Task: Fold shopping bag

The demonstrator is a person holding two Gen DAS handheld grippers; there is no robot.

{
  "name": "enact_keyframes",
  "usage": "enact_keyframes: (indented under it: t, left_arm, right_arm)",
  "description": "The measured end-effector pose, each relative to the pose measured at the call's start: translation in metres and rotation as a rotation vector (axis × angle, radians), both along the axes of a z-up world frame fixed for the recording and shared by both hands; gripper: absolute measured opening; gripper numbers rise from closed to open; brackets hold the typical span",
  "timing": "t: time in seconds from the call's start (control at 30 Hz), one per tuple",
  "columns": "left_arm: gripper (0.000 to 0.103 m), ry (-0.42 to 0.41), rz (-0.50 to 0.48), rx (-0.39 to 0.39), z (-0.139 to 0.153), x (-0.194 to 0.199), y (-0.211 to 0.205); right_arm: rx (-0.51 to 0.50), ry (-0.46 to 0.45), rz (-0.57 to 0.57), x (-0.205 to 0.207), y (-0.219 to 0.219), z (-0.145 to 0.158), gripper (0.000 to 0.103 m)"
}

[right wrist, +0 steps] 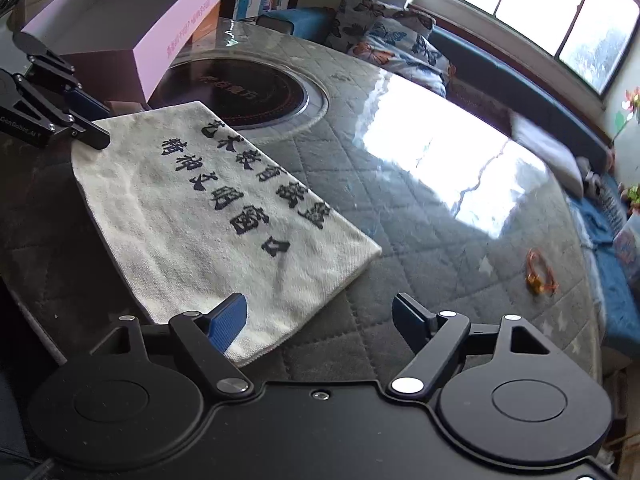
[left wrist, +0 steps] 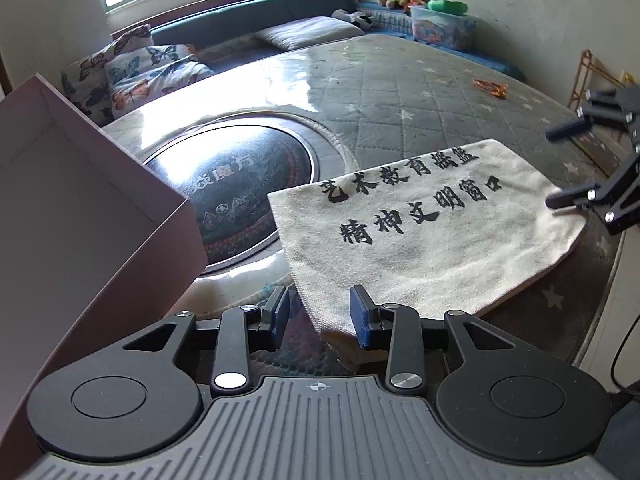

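A cream canvas shopping bag (left wrist: 432,232) with black printed characters lies flat on the round quilted table (left wrist: 400,80). My left gripper (left wrist: 320,316) is open at the bag's near corner, and the cloth edge runs in between its blue pads. In the left wrist view my right gripper (left wrist: 560,166) stands open at the bag's far right end. In the right wrist view the bag (right wrist: 192,216) stretches away to the left. There my right gripper (right wrist: 320,316) is open, its left finger over the bag's near edge. My left gripper (right wrist: 98,120) is open at the far corner.
An open pink cardboard box (left wrist: 80,220) (right wrist: 132,20) stands on the table next to the bag's left end. A round black cooktop (left wrist: 240,192) (right wrist: 240,92) is set into the table behind the bag. A small orange object (right wrist: 540,276) lies far off. Cushions (left wrist: 140,72) line the window bench.
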State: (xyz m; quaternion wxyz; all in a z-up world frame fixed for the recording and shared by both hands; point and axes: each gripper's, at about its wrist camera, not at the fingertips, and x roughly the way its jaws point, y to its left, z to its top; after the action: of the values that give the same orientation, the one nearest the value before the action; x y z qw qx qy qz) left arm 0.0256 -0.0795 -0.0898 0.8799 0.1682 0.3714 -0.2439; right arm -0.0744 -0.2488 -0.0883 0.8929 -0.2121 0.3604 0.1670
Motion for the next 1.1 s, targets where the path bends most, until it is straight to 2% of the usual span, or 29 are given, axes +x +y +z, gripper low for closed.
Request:
enact_keyframes:
  t: [0.07,0.23,0.33,0.53,0.63,0.77,0.97,1.1]
  left_arm:
    - [0.035,-0.017,-0.015,0.017,-0.001,-0.002,-0.004]
    - [0.035,-0.084,-0.066,0.075,0.002,-0.013,-0.011]
    - [0.035,-0.130,-0.148,0.084,0.012,-0.029,-0.016]
    - [0.036,-0.154,-0.335,0.098,0.017,-0.052,-0.038]
    - [0.035,-0.141,-0.340,0.095,0.012,-0.045,-0.054]
    - [0.022,-0.089,-0.302,0.037,0.007,-0.018,-0.059]
    - [0.018,-0.015,-0.370,0.053,-0.016,0.006,-0.067]
    - [0.017,-0.017,-0.463,0.068,-0.023,0.011,-0.073]
  right_arm:
    - [0.002,-0.015,0.035,-0.001,0.008,0.002,0.082]
    - [-0.028,0.015,0.094,0.005,0.024,-0.012,0.082]
    - [-0.040,0.017,0.120,0.008,0.029,-0.012,0.082]
    - [-0.039,0.013,0.183,0.020,0.038,-0.002,0.082]
    - [-0.030,0.037,0.214,0.034,0.046,-0.005,0.082]
    - [-0.020,0.059,0.270,0.048,0.057,-0.010,0.082]
    - [-0.029,0.081,0.367,0.054,0.066,-0.014,0.082]
    - [-0.004,0.131,0.398,0.064,0.061,-0.015,0.083]
